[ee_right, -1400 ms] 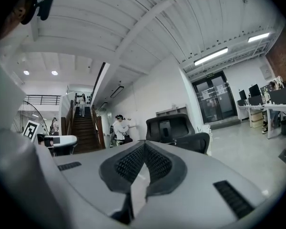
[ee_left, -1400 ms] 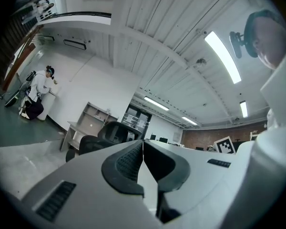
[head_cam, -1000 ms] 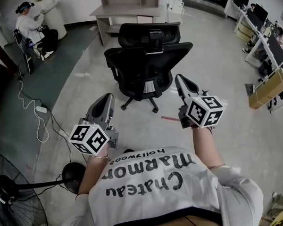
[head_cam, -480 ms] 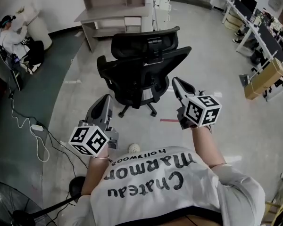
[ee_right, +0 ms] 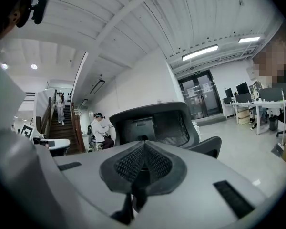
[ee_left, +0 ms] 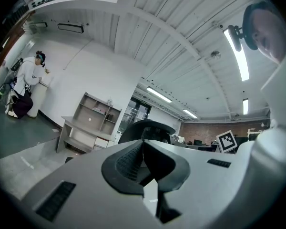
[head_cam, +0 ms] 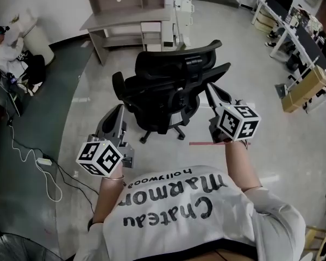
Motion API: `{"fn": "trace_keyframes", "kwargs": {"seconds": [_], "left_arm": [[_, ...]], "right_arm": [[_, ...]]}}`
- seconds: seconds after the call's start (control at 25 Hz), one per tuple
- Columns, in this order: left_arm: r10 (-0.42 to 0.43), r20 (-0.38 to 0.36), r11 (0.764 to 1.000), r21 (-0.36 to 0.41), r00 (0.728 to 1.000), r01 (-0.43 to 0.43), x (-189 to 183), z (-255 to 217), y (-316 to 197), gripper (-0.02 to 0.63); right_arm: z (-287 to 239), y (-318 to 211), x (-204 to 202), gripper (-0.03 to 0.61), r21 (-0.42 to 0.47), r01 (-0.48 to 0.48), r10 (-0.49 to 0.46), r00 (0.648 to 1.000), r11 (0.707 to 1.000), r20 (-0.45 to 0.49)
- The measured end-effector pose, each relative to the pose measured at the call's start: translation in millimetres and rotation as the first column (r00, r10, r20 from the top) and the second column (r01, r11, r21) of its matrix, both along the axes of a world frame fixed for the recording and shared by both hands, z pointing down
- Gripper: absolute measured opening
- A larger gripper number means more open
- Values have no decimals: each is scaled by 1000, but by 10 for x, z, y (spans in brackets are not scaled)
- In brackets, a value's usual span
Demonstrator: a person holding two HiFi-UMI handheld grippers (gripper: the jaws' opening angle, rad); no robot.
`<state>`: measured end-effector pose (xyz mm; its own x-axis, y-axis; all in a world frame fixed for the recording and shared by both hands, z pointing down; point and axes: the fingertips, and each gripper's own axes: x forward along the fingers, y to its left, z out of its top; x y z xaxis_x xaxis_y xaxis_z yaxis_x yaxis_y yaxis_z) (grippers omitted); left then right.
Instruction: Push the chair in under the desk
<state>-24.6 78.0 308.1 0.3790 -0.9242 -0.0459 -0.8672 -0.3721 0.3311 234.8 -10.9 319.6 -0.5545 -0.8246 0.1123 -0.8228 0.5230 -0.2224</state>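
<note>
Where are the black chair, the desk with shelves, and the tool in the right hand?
Black chair (head_cam: 168, 88): head view, on its backrest.
Desk (head_cam: 114, 19): head view, on its bare top.
Right tool (head_cam: 211, 88): head view, at its closed tips.

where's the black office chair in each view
Head view: office chair at centre.
Left gripper view: only its backrest top, centre.
Right gripper view: its backrest across the centre.
Shared landmark: the person in white, left of the chair in all three.
</note>
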Motion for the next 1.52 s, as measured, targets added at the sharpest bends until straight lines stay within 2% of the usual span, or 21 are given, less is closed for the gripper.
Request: {"fn": "trace_keyframes", "kwargs": {"seconds": [0.28, 0.44, 0.56, 0.72, 0.8, 0.84, 0.88, 0.96, 1.04, 1.12, 1.24, 1.4, 1.52], "left_arm": [[51, 7, 999, -17, 999, -51, -173, 45, -447, 18], [78, 4, 996, -54, 997, -78, -170, 158, -642, 18], [133, 57, 988, -80, 989, -129, -66, 237, -782, 20], [146, 127, 985, -114, 981, -131, -36, 339, -968, 21], [161, 146, 980, -141, 976, -141, -6, 399, -1047, 39], [174, 159, 976, -156, 972, -150, 22, 429, -1078, 91], [188, 177, 973, -170, 966, -158, 54, 457, -1101, 147], [207, 221, 968, -188, 953, -166, 115, 509, -1135, 177], [224, 262, 963, -206, 939, -172, 171, 571, -1146, 197], [257, 301, 954, -231, 918, -192, 229, 636, -1135, 218], [306, 367, 940, -263, 879, -218, 299, 691, -1146, 241], [352, 465, 923, -318, 812, -218, 337, 741, -1192, 251], [370, 513, 915, -345, 775, -209, 324, 783, -1179, 252]], "right_arm": [[63, -306, 82, 11, -12, -90, 90, 996, 996, -8], [172, -472, 224, 11, -43, -114, 112, 993, 993, -32], [240, -628, 371, 11, -59, -106, 101, 992, 993, -81], [322, -889, 604, 13, -79, -90, 77, 985, 993, -155], [348, -999, 674, 134, -91, -46, 26, 978, 995, -206], [370, -1045, 703, 182, -99, -22, -3, 970, 995, -244], [393, -1090, 732, 201, -105, -1, -29, 958, 994, -284], [430, -1179, 786, 234, -107, 35, -71, 933, 994, -353], [475, -1251, 804, 264, -117, 81, -121, 916, 990, -384], [554, -1285, 779, 326, -153, 146, -197, 895, 977, -401], [699, -1322, 757, 373, -214, 237, -312, 827, 948, -467], [800, -1452, 725, 382, -253, 311, -401, 736, 916, -545], [828, -1467, 646, 388, -279, 375, -468, 700, 884, -539]]}}
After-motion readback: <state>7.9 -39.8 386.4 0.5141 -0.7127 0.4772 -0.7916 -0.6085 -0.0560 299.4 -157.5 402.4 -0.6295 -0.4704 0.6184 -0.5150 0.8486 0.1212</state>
